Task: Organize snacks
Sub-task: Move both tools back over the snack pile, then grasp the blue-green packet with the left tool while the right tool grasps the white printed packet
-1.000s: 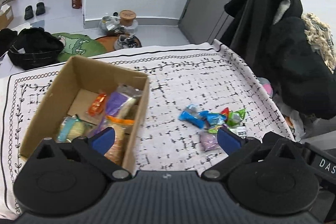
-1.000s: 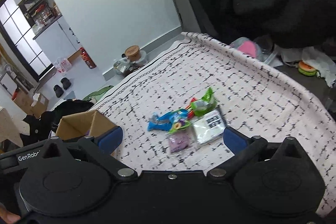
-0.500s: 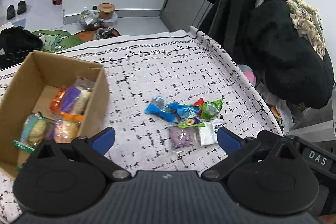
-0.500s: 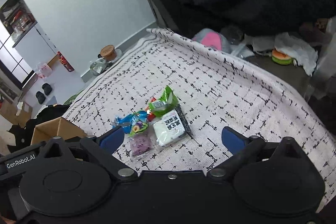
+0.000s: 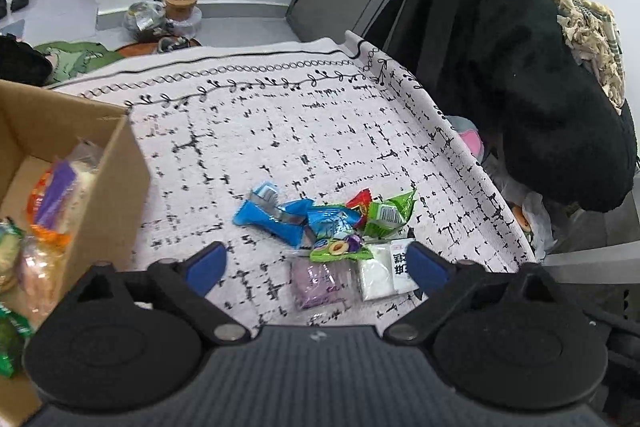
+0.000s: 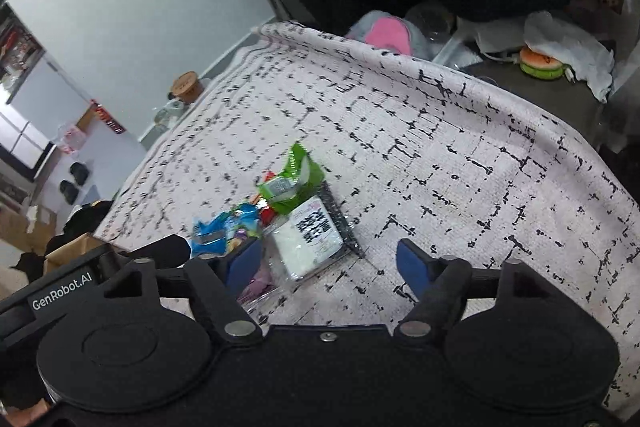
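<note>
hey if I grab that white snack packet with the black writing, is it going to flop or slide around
The white packet looks like a flat, soft pouch in clear film, so it will probably bend rather than stay stiff. The glossy wrapper may slip between pads. It seems light, and it lies against the purple packet and under the green packet's edge, so pulling it could drag those along.

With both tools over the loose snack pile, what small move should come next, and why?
Probably lower the right tool a little further onto the white packet. Its jaws have just been closing but touch nothing yet, and that packet lies between them at the pile's near edge, beside the purple packet.
</note>
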`<control>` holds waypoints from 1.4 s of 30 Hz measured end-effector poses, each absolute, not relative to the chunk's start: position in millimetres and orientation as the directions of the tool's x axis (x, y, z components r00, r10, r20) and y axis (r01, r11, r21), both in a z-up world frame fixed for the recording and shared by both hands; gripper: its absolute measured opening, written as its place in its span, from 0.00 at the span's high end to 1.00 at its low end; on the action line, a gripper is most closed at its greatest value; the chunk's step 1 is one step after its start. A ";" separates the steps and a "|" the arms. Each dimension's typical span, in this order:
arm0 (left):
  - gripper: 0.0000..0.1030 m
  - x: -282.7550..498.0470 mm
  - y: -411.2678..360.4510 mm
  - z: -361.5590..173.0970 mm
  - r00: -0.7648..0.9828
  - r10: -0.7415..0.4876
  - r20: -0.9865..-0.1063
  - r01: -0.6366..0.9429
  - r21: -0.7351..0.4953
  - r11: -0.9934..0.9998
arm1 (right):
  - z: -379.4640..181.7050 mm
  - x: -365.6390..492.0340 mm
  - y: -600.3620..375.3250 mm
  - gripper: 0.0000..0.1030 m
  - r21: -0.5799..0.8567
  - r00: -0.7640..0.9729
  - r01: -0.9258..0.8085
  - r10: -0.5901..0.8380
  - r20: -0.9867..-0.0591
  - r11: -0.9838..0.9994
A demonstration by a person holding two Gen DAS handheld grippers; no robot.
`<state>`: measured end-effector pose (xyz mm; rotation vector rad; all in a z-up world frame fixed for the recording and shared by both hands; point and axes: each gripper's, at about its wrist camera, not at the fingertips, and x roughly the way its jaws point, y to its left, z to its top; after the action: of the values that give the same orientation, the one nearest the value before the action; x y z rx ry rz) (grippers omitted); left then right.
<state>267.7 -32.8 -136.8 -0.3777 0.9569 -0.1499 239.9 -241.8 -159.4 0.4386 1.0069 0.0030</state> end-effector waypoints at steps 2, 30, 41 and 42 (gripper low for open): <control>0.19 273.7 -34.3 -143.5 0.565 -0.302 -0.768 -0.046 -0.395 0.917 | -165.0 245.3 -239.7 0.34 0.362 0.529 0.202 0.210 -0.822 0.910; 0.73 325.1 -49.4 -194.7 0.517 -0.334 -0.788 -0.083 -0.434 0.897 | -204.1 280.4 -199.5 0.15 0.280 0.523 0.081 0.198 -0.829 0.957; 0.73 315.3 -25.9 -186.6 0.540 -0.277 -0.795 -0.128 -0.403 0.906 | -212.2 286.7 -186.8 0.03 0.247 0.546 0.108 0.150 -0.824 0.963; 0.73 313.8 -23.8 -186.3 0.541 -0.272 -0.796 -0.134 -0.400 0.906 | -213.5 286.4 -185.8 0.04 0.238 0.550 0.107 0.142 -0.823 0.965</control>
<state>313.8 -23.8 -186.3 -0.4473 1.0054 -0.0848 286.4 -185.8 -213.5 0.2745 0.9923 0.0212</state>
